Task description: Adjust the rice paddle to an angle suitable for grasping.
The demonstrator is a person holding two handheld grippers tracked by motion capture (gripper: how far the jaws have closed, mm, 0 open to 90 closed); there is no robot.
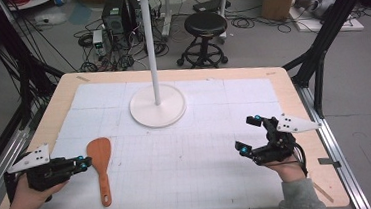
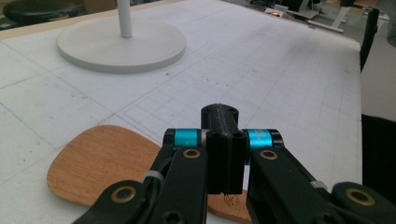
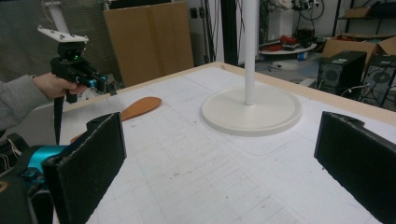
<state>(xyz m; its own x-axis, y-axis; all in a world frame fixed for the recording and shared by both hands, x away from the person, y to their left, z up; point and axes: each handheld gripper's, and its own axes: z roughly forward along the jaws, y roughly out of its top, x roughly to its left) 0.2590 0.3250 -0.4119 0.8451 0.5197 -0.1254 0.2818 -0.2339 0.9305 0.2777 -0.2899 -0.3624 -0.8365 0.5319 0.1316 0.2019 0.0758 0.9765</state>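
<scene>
A wooden spatula (image 1: pixel 100 166) lies flat on the white mat at the front left, blade away from me. My left gripper (image 1: pixel 87 163) is shut with nothing between its jaws, its tip right beside the blade's left edge. In the left gripper view the shut jaws (image 2: pixel 219 114) hang just over the spatula (image 2: pixel 102 163). My right gripper (image 1: pixel 247 133) is held open at the front right above bare mat. In the right gripper view its pads (image 3: pixel 88 168) stand wide apart, and the spatula (image 3: pixel 140 107) and the left gripper (image 3: pixel 105 86) show farther off.
A white stand with a round base (image 1: pixel 158 109) and a tall pole (image 1: pixel 153 62) is at the back middle of the table (image 1: pixel 304 105). Beyond the table are a black stool (image 1: pixel 205 27), computer cases and cables on the floor.
</scene>
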